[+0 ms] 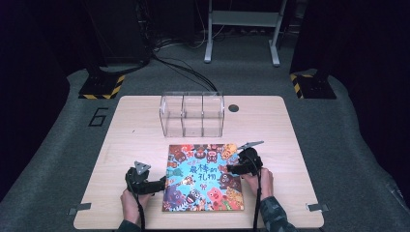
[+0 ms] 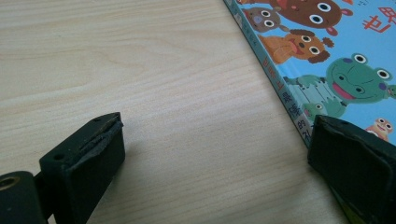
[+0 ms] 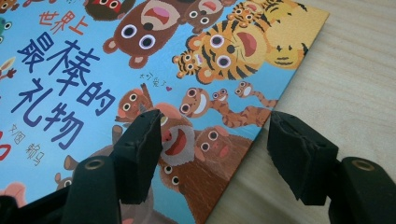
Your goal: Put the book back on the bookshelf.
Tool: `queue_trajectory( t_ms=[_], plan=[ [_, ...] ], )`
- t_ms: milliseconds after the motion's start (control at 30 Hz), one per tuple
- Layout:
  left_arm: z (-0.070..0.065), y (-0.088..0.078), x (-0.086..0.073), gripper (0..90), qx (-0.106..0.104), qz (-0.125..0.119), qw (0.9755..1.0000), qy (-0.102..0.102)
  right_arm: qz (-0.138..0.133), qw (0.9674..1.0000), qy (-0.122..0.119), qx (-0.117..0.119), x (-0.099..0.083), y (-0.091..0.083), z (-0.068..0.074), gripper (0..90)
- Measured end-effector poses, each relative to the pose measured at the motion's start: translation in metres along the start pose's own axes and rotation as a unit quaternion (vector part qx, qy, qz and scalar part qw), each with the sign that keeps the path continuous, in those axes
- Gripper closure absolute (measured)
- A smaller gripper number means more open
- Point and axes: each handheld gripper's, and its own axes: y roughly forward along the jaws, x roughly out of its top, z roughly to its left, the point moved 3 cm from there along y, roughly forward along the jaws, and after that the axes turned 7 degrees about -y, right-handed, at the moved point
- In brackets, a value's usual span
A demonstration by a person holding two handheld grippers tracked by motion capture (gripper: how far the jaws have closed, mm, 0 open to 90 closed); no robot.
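We have both tongs down at the picture book point(image 1: 204, 177), which lies flat and shut on the counter point(image 1: 135, 125), between the two of them. Nothing looks done yet: the book has not been lifted or opened.

Our left tongs point(image 1: 157, 184) stand released, jaws wide apart over bare wood; in the left gripper view the book's spine edge point(image 2: 280, 88) runs just past the inner side of one jaw, which sits at or on that edge. Our right tongs point(image 1: 232, 168) are also released, half open, straddling the book's free side edge point(image 3: 261, 126) in the right gripper view: one jaw over the cover, the other over the wood beside it, neither pressing on anything we can see.

What is left, as we judge it, is to get a jaw under an edge and take hold. The book lies flush, so that edge gives little purchase. Ahead of the tongs stands a clear three-part box point(image 1: 192, 114), apart from the book. Outward of each pair the counter lies bare, giving us room.
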Motion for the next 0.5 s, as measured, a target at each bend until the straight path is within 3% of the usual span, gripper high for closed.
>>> queue_trajectory(
  t_ms=[200,300,433,500],
  plan=[
    [-0.003,0.002,0.001,3.8,-0.002,0.0,1.0,0.003,0.003,1.0,-0.002,0.003,0.0,-0.001,-0.003,36.4],
    [-0.014,0.006,0.003,3.7,-0.008,0.001,0.9999,0.011,0.01,0.9999,0.006,0.003,-0.001,-0.004,-0.009,37.5],
    [-0.019,0.009,0.005,3.0,-0.016,0.005,0.9997,0.015,0.011,0.9999,0.011,-0.004,-0.005,-0.008,-0.018,37.1],
    [-0.017,0.01,0.006,1.7,-0.024,0.001,0.9997,0.008,0.023,0.9997,0.011,-0.003,-0.004,-0.009,-0.02,34.6]
  ],
)
